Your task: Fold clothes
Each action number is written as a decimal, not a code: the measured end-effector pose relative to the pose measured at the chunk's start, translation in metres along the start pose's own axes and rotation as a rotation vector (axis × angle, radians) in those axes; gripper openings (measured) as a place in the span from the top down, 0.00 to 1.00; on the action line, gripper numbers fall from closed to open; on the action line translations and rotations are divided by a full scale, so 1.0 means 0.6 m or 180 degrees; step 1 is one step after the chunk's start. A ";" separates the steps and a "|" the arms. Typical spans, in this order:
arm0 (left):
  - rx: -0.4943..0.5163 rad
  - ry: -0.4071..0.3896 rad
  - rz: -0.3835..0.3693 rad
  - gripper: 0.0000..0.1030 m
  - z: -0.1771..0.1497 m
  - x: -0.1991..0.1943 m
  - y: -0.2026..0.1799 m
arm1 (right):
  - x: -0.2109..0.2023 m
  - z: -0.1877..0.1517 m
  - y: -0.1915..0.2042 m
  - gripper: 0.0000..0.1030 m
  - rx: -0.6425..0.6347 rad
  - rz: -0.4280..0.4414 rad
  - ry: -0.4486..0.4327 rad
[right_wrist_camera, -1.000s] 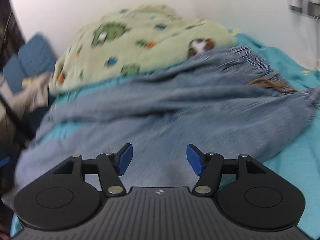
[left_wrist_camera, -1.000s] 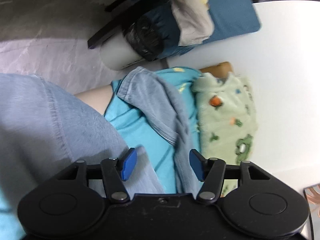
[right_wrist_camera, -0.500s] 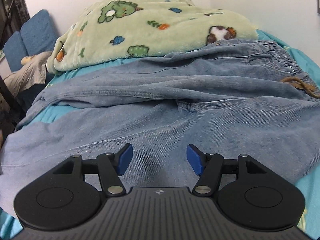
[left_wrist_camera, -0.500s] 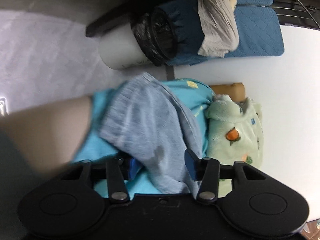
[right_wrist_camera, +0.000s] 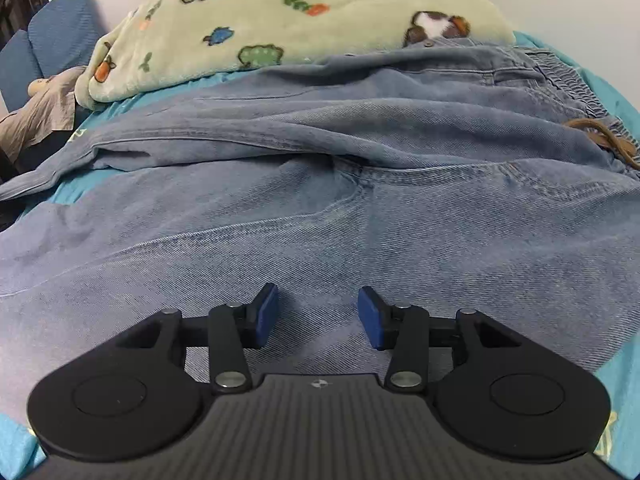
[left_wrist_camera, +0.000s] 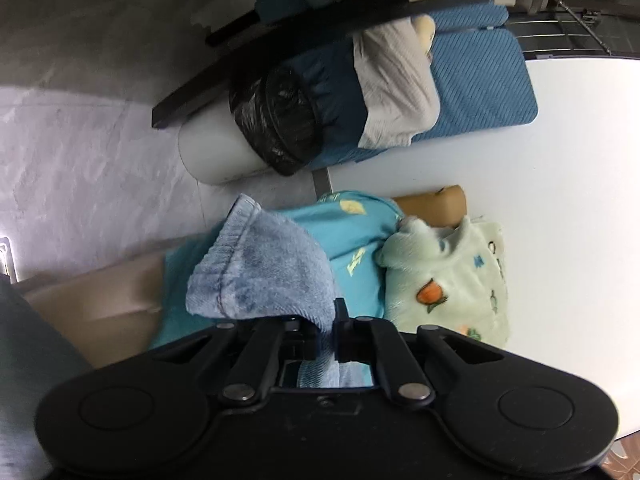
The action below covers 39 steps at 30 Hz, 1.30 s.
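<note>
Denim, pale blue and soft-washed, fills both views: a pair of jeans (right_wrist_camera: 320,184) lies spread on a turquoise bedsheet (right_wrist_camera: 624,376), just in front of the green cartoon-print fleece blanket (right_wrist_camera: 280,20), which serves here as the landmark.

At the left end, away from the blanket's near corner, the left gripper (left_wrist_camera: 326,330) has its jaws pinched together on a leg hem (left_wrist_camera: 256,276) of the jeans; the cloth bunches up in front of the fingers and a strip of it shows behind them. Beyond that hem sits a white bin with a black liner (left_wrist_camera: 256,136), on the floor past the bed's edge.

Further right, below the blanket's long front edge, the right gripper (right_wrist_camera: 318,316) hovers low over the thigh part of the near leg. Its jaws are closing at a middling gap, with denim lying beneath them but nothing yet pressed between the blue pads (right_wrist_camera: 266,316).

The jeans' long axis runs parallel to the blanket's front edge: leg ends point left, and the elastic waistband with its brown drawstring (right_wrist_camera: 600,136) points right, beneath the blanket's right corner.

The step in hand looks like taking hold for the first fold. The next move probably calls for the right jaws to bite a fold of denim, then for the hem to be carried rightward toward the waistband.
</note>
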<state>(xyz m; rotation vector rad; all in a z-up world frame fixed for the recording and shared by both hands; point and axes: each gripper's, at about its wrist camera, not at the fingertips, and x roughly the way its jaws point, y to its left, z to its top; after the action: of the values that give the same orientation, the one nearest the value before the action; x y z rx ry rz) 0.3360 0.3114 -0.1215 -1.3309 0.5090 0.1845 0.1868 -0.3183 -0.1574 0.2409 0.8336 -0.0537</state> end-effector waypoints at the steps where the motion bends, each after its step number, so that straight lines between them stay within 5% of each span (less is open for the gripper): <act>1: 0.0108 0.0017 0.0033 0.96 0.005 -0.012 -0.003 | 0.000 0.001 0.001 0.55 -0.0020 -0.0016 0.0019; 3: 0.0322 0.0029 0.0107 0.96 0.014 -0.035 -0.003 | -0.001 0.003 0.002 0.54 -0.0046 -0.0055 0.0061; 8: -0.0119 0.0245 0.0158 0.96 0.035 -0.057 0.056 | 0.000 0.020 0.021 0.49 -0.0055 -0.0347 0.0281; 14: 0.0055 0.0476 0.0366 0.95 0.037 -0.048 0.125 | -0.018 0.051 0.068 0.53 -0.0303 -0.0738 0.0573; 19: 0.0122 0.0581 0.0398 0.88 0.035 -0.081 0.136 | -0.088 0.087 0.062 0.51 0.0034 -0.0450 0.0274; 22: 0.0091 0.0671 0.0265 0.75 0.030 -0.129 0.143 | -0.134 0.102 0.046 0.47 0.0218 -0.0278 0.0035; 29: -0.0196 0.0865 0.0267 0.50 0.023 -0.265 0.196 | -0.216 0.087 -0.091 0.46 0.0898 -0.0216 -0.0354; 33: -0.0509 0.0757 0.0301 0.47 0.032 -0.322 0.232 | -0.240 0.065 -0.201 0.45 0.1587 -0.0367 -0.0361; 39: -0.0675 0.0841 0.0498 0.46 0.033 -0.318 0.250 | -0.237 0.024 -0.316 0.40 0.2573 -0.0330 -0.0374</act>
<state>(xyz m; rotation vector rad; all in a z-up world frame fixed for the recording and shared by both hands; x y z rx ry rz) 0.1119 0.3967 -0.1640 -1.5323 0.8366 0.1966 0.0749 -0.5126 -0.0791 0.9444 0.6715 -0.5025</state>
